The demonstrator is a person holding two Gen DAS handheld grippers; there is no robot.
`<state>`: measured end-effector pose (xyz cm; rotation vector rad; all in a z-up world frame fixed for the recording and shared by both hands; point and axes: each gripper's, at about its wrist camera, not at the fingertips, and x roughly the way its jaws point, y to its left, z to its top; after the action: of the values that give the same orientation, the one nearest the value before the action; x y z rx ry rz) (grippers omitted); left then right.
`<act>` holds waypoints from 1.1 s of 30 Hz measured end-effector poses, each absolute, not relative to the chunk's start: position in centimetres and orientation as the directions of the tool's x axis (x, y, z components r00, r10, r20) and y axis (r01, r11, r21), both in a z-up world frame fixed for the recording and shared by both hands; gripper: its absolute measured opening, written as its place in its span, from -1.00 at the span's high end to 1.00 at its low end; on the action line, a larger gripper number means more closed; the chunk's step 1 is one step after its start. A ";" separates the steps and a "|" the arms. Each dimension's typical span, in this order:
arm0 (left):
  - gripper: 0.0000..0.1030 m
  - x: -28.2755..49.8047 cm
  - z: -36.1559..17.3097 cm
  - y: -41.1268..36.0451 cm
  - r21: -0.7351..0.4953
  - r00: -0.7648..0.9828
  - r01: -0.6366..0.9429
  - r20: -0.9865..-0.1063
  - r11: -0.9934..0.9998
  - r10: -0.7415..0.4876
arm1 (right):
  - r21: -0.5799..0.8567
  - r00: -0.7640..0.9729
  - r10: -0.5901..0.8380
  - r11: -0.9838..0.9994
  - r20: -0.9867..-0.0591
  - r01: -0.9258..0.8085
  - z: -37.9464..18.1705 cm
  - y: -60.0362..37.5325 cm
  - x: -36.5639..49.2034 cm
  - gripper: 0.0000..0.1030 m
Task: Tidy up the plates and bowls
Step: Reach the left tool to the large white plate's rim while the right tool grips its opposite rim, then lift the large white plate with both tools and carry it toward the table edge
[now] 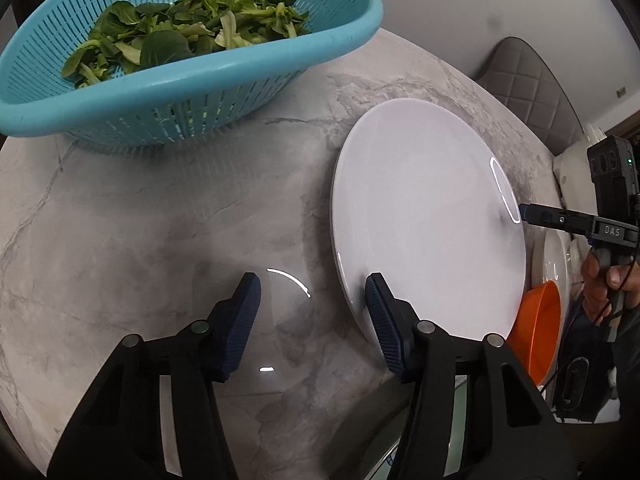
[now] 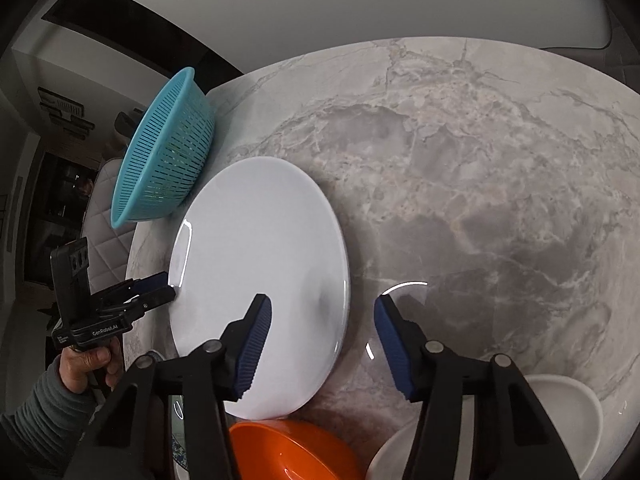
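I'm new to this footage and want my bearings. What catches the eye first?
The large white plate lying on the marble table dominates both views. Behind it stands a turquoise colander heaped with leafy greens. At the near edge, an orange bowl sits beside white bowls.

Lots of bare marble table (image 2: 500, 168) past the white plate (image 2: 260, 280), easy reach there. Teal colander (image 1: 172, 80) blocks the far left, orange bowl (image 2: 292, 452) + white bowl (image 2: 568, 408) crowd the near edge
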<state>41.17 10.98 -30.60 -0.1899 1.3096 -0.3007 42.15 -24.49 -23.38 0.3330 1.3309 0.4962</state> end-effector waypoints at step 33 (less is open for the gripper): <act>0.68 43.5 -29.6 6.8 -0.283 0.160 0.126 -0.940 0.951 -0.301 | 0.472 0.090 0.477 0.878 -0.874 -0.078 -25.7 -23.6 42.8 0.63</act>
<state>43.46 6.83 -29.61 -0.1505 1.3782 -0.3060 42.84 -23.64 -25.74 0.3413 1.4276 0.4246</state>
